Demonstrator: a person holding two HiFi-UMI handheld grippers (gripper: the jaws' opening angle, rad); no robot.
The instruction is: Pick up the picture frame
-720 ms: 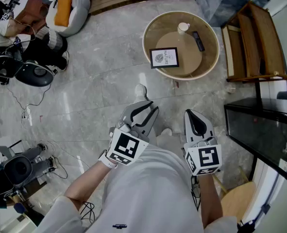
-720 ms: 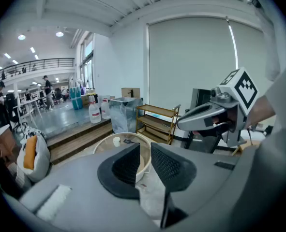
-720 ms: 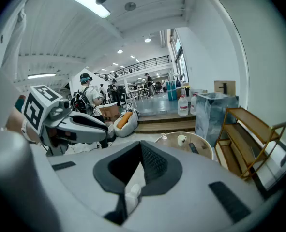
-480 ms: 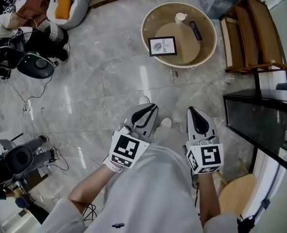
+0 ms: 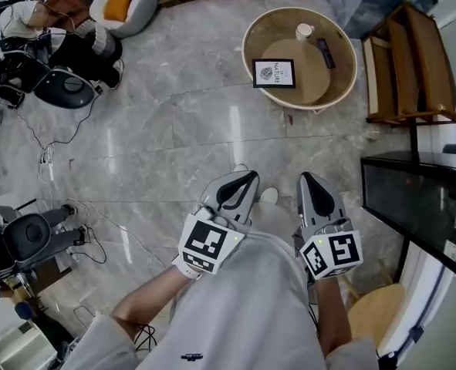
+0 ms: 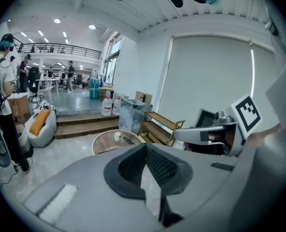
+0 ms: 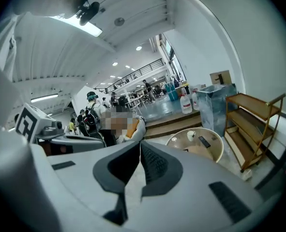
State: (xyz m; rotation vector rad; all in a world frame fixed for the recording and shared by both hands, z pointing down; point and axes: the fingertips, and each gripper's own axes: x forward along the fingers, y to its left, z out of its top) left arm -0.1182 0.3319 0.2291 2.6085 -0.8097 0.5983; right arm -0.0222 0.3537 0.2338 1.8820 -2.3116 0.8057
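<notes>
Picture frame, black-edged around a white print, lies flat and face up on the left part of the round table, inside its raised rim. Its long axis runs roughly across the head view, slightly tilted, with one long edge towards the person; which way up the print reads is too small to tell. Lying flat, it probably offers only its edges to a pinch. White cup and dark remote rest farther back on the same table, apart from the frame. Wooden shelf stands just right of the table. Left gripper and right gripper are held side by side near the body, well short of the table and angled downward. Each has its jaws closed together on nothing, likely a carrying posture for the approach.
</notes>
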